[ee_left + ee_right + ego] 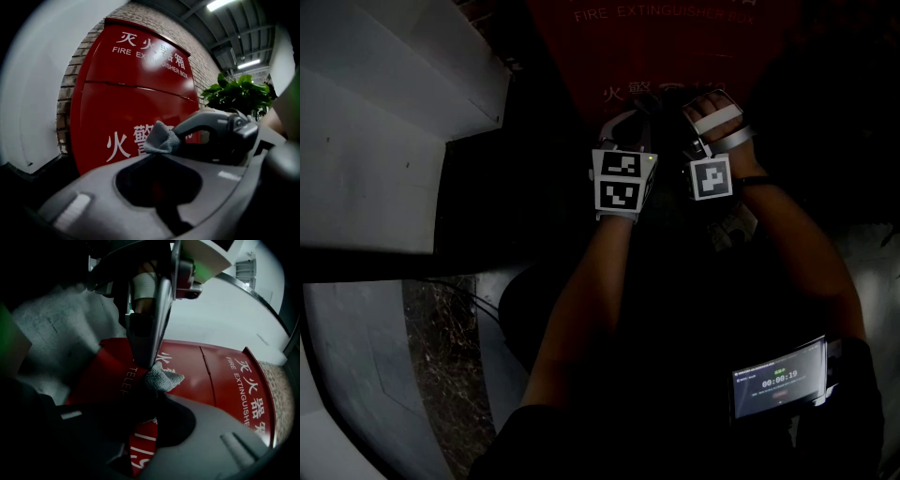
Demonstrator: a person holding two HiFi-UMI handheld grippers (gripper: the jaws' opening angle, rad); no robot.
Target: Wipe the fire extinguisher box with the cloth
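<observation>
Head view, very dark: 2 handheld grippers meet at upper centre, the left gripper (623,122) just beside the right gripper (705,103). Both are in front of the red fire extinguisher box (675,52) at the top edge.

Left gripper view: the box fills the centre left, standing upright against a brick wall (64,108). Its long axis is vertical and its lettered front faces the camera. This gripper's jaws are pressed together on a grey cloth (161,137), and a tuft of it sticks up past the tips at centre. A green plant (239,91) shows at upper right.

Right gripper view: its jaws are likewise closed on a tuft of the cloth at centre. The box appears turned sideways in the frame behind.
</observation>
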